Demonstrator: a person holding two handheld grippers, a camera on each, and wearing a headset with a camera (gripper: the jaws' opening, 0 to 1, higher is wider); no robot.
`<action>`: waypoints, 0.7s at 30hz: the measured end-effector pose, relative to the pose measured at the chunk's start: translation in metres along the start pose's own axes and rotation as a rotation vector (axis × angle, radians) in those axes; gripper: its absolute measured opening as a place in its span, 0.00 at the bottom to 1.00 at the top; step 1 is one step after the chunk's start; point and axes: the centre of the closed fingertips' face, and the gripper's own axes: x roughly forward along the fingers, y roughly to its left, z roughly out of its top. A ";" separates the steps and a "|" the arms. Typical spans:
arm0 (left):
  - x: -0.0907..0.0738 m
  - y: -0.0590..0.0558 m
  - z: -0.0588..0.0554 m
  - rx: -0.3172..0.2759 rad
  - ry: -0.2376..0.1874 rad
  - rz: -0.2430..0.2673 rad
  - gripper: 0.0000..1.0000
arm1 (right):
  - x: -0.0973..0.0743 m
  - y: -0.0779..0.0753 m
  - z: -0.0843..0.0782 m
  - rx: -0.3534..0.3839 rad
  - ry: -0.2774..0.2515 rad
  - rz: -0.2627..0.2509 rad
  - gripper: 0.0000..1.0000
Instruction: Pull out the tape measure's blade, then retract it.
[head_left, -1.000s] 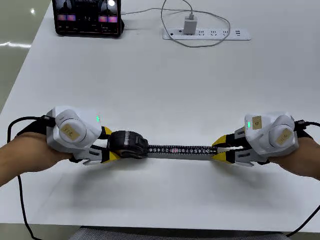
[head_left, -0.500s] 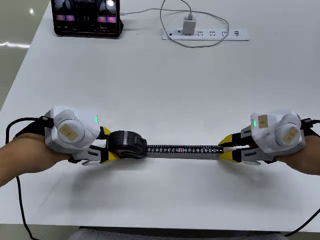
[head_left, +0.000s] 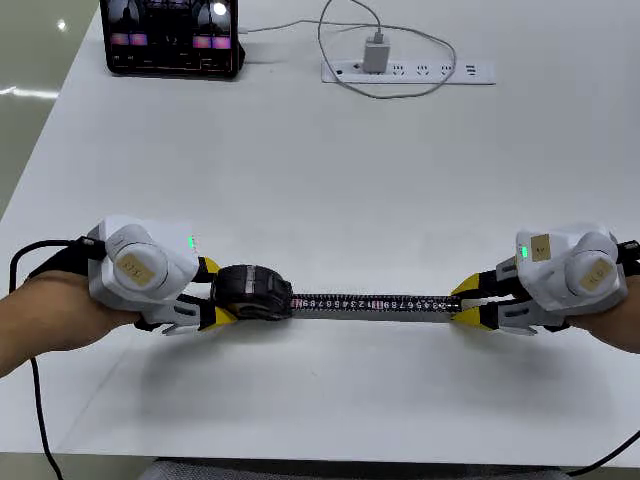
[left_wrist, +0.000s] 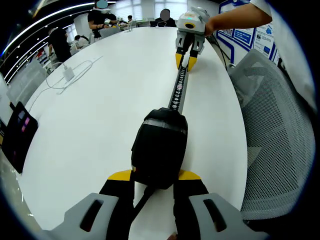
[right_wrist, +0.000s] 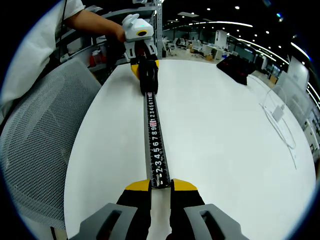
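Observation:
The black tape measure case (head_left: 251, 290) lies on the white table, clamped between the yellow-tipped jaws of my left gripper (head_left: 213, 295). In the left gripper view the case (left_wrist: 159, 147) sits right above the fingers. Its dark numbered blade (head_left: 375, 302) stretches rightward to my right gripper (head_left: 470, 302), which is shut on the blade's end hook. The right gripper view has the blade (right_wrist: 154, 145) running from my right gripper (right_wrist: 160, 185) to the case (right_wrist: 148, 75) held by the left gripper (right_wrist: 145, 67). The right gripper (left_wrist: 188, 52) appears far off in the left gripper view.
A black tablet (head_left: 171, 35) stands at the table's far left. A white power strip (head_left: 408, 71) with a plugged charger and looping cable (head_left: 385, 50) lies at the far middle. A mesh chair (right_wrist: 42, 140) sits by the table's near edge.
My right gripper has moved rightward with the hook, drawing more blade out of the case. The left gripper and case have stayed put.

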 end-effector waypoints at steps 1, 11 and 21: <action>0.000 0.000 0.000 0.000 0.000 0.000 0.24 | 0.000 0.000 -0.001 0.002 0.001 -0.001 0.10; 0.000 0.000 0.000 0.000 -0.002 0.001 0.24 | -0.004 0.001 -0.007 0.016 0.007 -0.002 0.10; 0.000 0.000 0.000 0.001 -0.003 0.000 0.24 | -0.010 0.000 -0.014 0.009 0.027 -0.005 0.10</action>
